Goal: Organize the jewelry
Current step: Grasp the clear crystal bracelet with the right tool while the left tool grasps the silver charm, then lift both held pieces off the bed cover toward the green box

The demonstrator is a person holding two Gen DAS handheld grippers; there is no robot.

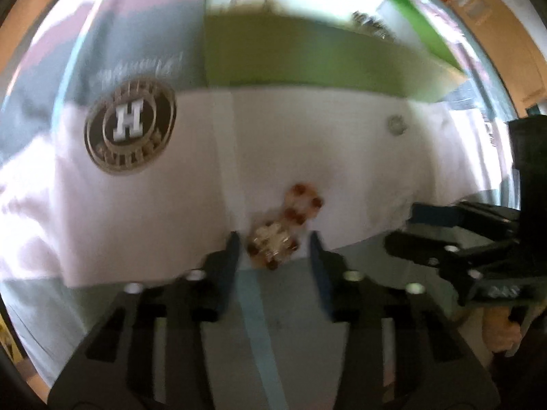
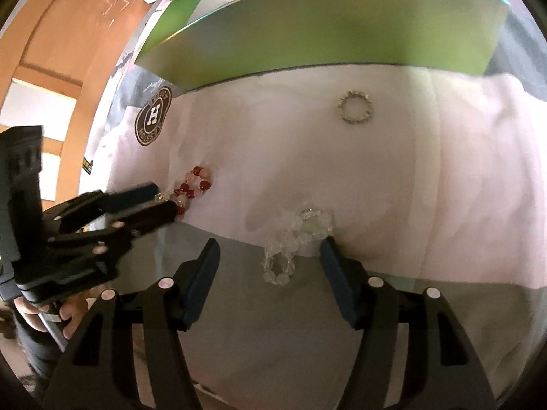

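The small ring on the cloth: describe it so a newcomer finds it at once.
Start at the green box lying on the white cloth. Just below its front edge lies the small ring, alone. Unlike the clear bead bracelet and red bead bracelet, it is a tiny metallic circle.

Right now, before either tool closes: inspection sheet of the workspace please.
Surface: white cloth with a round H logo, laid over a glass tabletop.
Job's things: red bead bracelet and clear bead bracelet, both at the cloth's near edge; small ring farther back; green box behind the cloth.
Clutter: nothing seen.
Grippers: left tool open, fingers either side of the red bracelet; right tool open, around the clear bracelet.
Cables: nothing seen.
Surroundings: orange-brown wooden frame behind the table.
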